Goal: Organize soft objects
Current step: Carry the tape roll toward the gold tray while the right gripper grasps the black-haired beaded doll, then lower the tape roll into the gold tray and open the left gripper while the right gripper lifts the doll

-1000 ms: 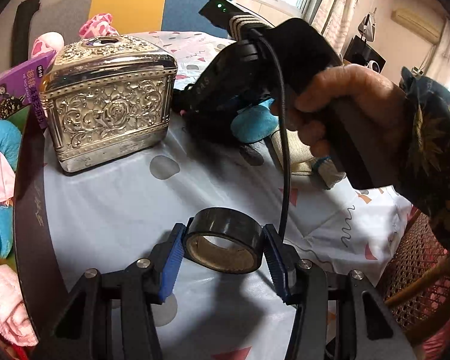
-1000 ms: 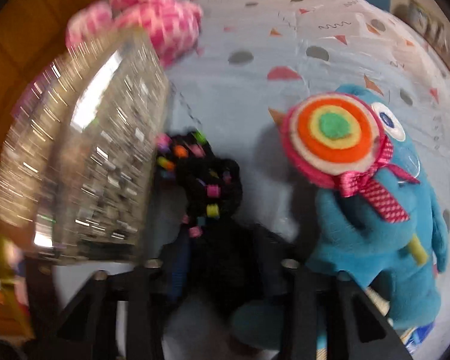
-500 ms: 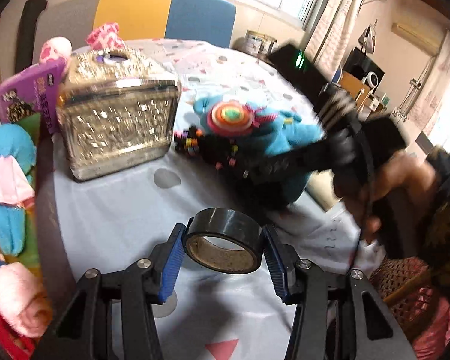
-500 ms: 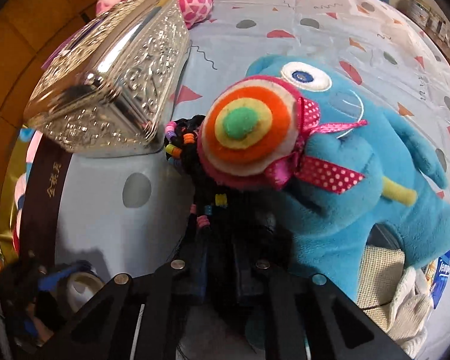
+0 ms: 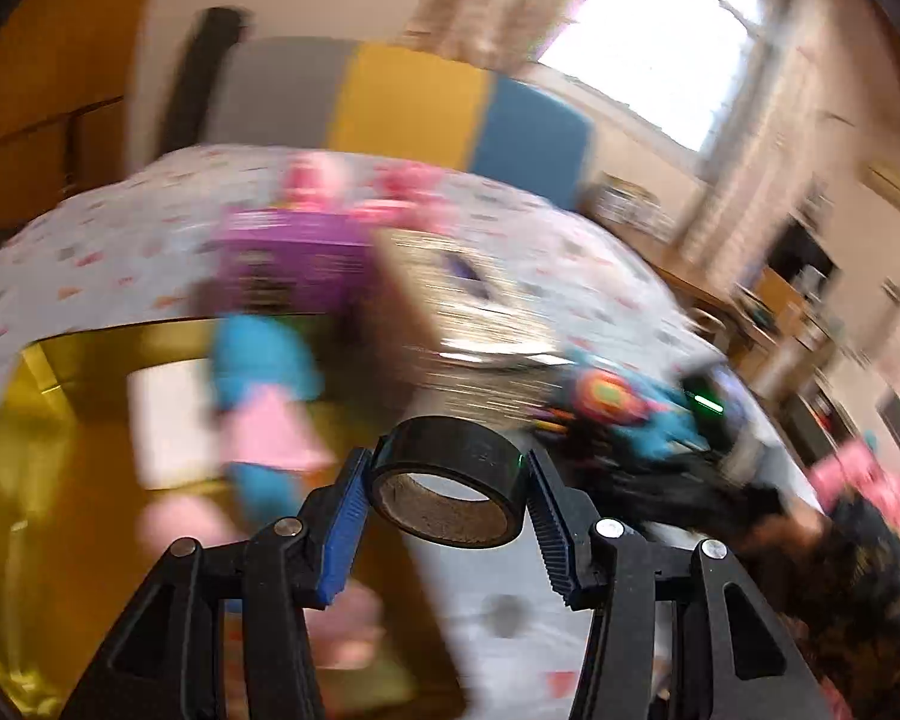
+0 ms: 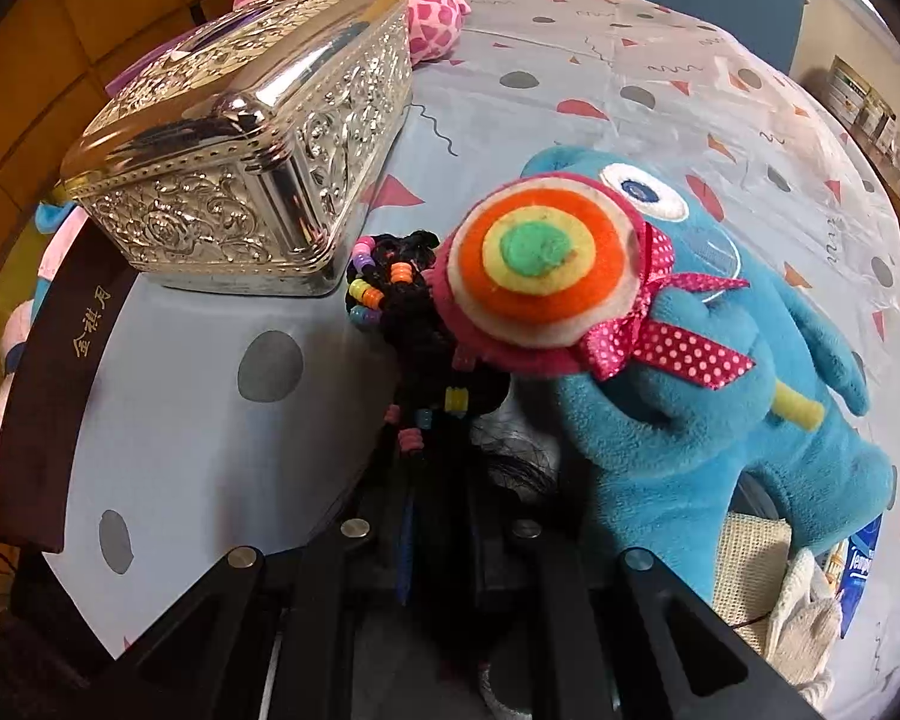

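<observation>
My left gripper [image 5: 447, 513] is shut on a black roll of tape [image 5: 447, 495] and holds it in the air; the left wrist view is blurred. My right gripper [image 6: 444, 516] is shut on the black braided hair with coloured beads [image 6: 417, 360] of a blue plush doll [image 6: 690, 372] with a felt lollipop [image 6: 540, 264]. The doll lies on the tablecloth and also shows blurred in the left wrist view [image 5: 624, 408]. A gold box [image 5: 60, 480] at the left holds pink and blue soft toys [image 5: 264, 396].
A silver embossed tissue box [image 6: 252, 162] stands just left of the doll. A pink spotted plush [image 6: 426, 6] lies behind it. A purple box [image 5: 294, 258] stands by the gold box. A knitted cloth and a tissue pack [image 6: 864, 558] lie at the right.
The left gripper has swung up and to the left with the tape, so the gold box now fills its view. The right gripper has stayed shut on the doll's hair and pulled back slightly.
</observation>
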Available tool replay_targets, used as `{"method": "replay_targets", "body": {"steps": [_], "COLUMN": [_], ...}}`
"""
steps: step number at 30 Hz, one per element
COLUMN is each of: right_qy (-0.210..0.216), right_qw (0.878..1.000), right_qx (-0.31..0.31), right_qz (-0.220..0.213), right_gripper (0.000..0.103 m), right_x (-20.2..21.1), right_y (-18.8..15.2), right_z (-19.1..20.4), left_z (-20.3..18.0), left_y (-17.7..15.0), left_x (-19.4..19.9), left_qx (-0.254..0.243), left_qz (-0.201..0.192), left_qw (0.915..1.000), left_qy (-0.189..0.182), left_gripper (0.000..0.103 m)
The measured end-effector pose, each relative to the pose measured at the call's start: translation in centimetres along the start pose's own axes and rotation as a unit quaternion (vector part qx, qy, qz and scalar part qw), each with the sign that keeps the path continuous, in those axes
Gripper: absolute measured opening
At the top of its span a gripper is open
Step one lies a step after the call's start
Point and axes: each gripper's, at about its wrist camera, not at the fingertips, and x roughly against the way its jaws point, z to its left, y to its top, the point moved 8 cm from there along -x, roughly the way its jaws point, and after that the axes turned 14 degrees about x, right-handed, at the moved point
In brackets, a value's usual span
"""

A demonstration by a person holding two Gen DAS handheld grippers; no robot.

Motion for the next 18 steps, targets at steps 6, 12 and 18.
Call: {"method": "replay_targets", "body": {"steps": [6, 12, 18], "right_qy": [-0.012, -0.013, -0.013], "right_qw": [1.000, 1.000, 1.000], "right_qx": [0.011, 0.009, 0.009], "right_qz": [0.000, -0.001, -0.002], "right_gripper": [0.013, 0.013, 0.014], "right_x": [-0.9, -1.2, -1.0], "right_y": [1.4, 1.9, 1.8], "right_z": [1.4, 1.8, 1.6], "left_z": [12.0, 17.5, 19.3], "left_y": [3.3, 5.6, 6.8], "left_x": [-2.4, -4.6, -6.9], "left_qx": [0.094, 0.127, 0.127], "left_qz": [0.018, 0.024, 0.028], "left_qw": [0.9888, 0.9771, 0.9728], "left_qy": [0.114, 0.168, 0.191], "left_gripper": [0.052, 0.052, 0.052]}}
